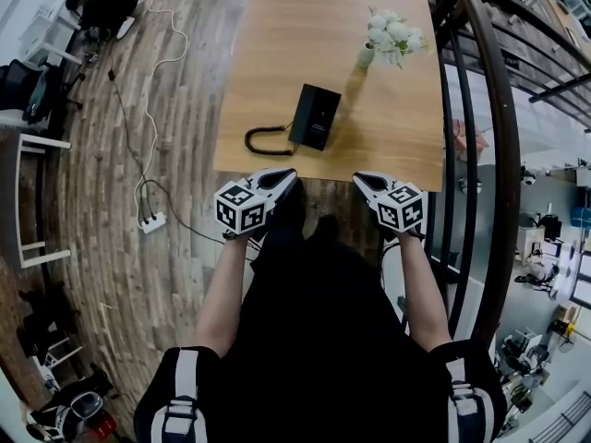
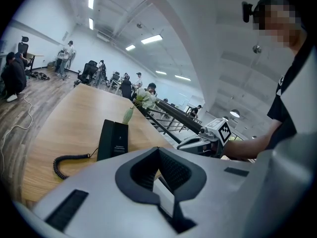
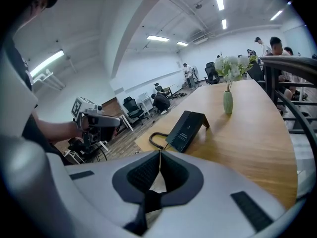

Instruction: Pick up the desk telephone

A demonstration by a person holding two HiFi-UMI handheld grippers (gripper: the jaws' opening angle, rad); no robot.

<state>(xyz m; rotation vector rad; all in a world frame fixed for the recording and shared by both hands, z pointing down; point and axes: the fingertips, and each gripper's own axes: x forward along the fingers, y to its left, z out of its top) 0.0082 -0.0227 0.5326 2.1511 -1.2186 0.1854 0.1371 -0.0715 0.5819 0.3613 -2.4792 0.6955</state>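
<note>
phone: black, slim | coiled cord at left | on table

The flat black desk telephone looks like matt plastic. It lies on a smooth, pale wooden table. The grey plank floor looks rough-grained.

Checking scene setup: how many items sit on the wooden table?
2. The black desk telephone lies near the table's near edge, coiled cord at its left; the vase of white flowers stands farther back, to the right. None seems hidden.
</note>
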